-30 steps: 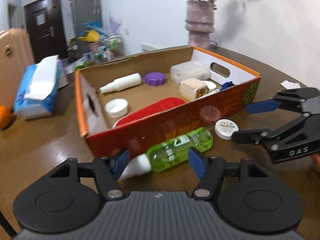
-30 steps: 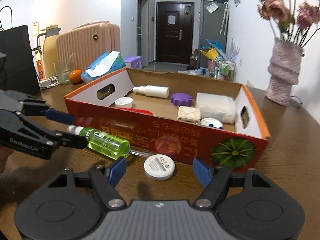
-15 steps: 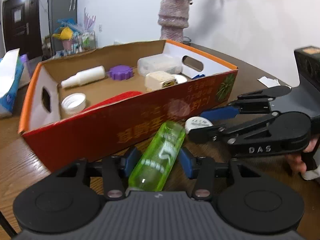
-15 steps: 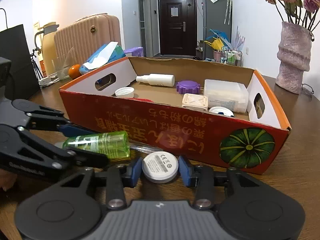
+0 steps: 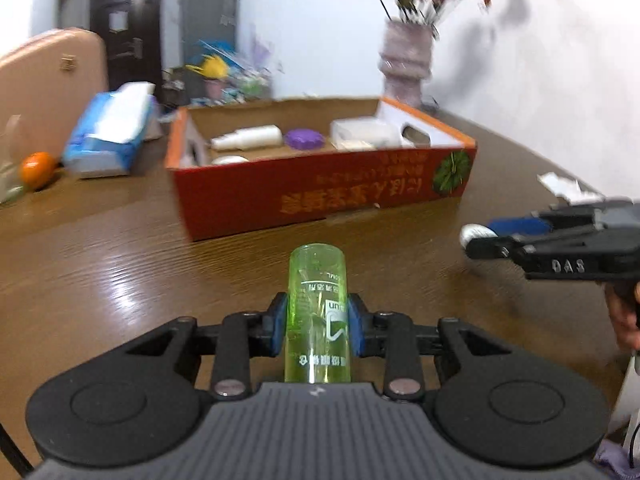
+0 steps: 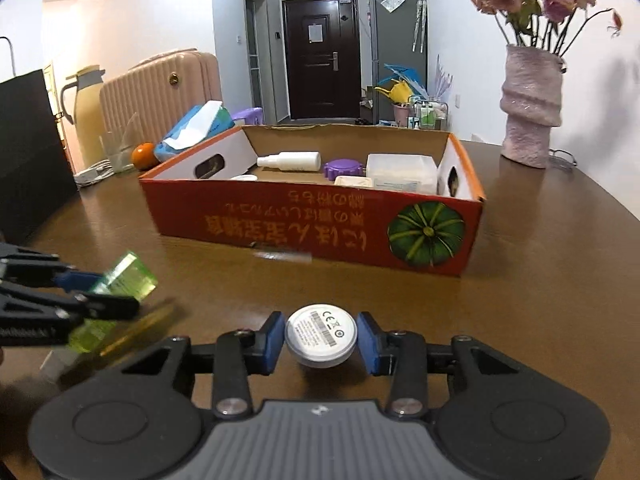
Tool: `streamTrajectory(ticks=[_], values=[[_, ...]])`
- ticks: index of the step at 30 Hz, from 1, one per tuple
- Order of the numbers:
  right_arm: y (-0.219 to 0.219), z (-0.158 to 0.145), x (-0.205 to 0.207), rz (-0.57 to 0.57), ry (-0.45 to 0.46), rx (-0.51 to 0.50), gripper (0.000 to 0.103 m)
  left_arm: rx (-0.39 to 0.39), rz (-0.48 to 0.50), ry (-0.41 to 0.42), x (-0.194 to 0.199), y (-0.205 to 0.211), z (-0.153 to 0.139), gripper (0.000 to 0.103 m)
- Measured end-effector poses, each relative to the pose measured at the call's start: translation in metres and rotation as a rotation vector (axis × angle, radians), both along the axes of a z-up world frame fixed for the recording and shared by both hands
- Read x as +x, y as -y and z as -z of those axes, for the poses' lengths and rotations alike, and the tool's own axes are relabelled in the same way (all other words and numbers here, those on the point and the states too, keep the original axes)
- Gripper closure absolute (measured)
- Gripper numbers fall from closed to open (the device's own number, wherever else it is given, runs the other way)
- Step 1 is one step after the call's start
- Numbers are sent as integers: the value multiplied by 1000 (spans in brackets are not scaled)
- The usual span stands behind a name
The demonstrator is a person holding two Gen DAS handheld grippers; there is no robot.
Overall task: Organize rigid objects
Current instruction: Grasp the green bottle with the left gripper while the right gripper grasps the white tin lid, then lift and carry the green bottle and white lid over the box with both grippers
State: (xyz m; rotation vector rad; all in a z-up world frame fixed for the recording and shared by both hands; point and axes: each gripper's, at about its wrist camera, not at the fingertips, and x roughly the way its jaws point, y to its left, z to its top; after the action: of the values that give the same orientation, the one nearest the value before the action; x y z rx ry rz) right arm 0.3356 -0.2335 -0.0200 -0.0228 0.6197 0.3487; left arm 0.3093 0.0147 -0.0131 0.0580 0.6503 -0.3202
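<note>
Bottle (image 5: 318, 312), green and see-through, pinched between the blue pads of the left gripper (image 5: 318, 326); its flat base points straight ahead, away from the camera. Disc (image 6: 321, 335), white with a printed label, clamped in the right gripper (image 6: 321, 338), label facing up. Whether either thing touches the counter (image 5: 120, 264) I cannot tell. Ahead of both grippers, well apart: red cardboard box (image 6: 316, 224) on the counter. Inside it, a white spray bottle (image 6: 290, 161), purple cap (image 6: 343, 169), clear plastic case (image 6: 402, 174). Beyond the box, to the right, a pink vase (image 6: 528, 120) with flowers; to the left, a tissue pack (image 5: 110, 136) and an orange (image 5: 38, 170).
</note>
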Motion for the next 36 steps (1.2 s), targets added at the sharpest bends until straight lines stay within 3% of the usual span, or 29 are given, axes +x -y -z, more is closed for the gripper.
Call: streamTrajectory(ticks=[3, 11, 20, 27, 36], values=[[3, -17, -27, -10, 39, -3, 64, -37, -44, 50, -29, -12, -21, 72], [0, -51, -87, -31, 129, 15, 64, -39, -83, 183, -89, -20, -64, 72], [5, -64, -120, -11, 171, 24, 64, -42, -116, 253, -112, -23, -86, 72], [3, -71, -110, -16, 197, 7, 64, -21, -110, 286, -92, -21, -95, 72], [-11, -88, -53, -45, 252, -33, 64, 35, -130, 351, -16, -28, -126, 72]])
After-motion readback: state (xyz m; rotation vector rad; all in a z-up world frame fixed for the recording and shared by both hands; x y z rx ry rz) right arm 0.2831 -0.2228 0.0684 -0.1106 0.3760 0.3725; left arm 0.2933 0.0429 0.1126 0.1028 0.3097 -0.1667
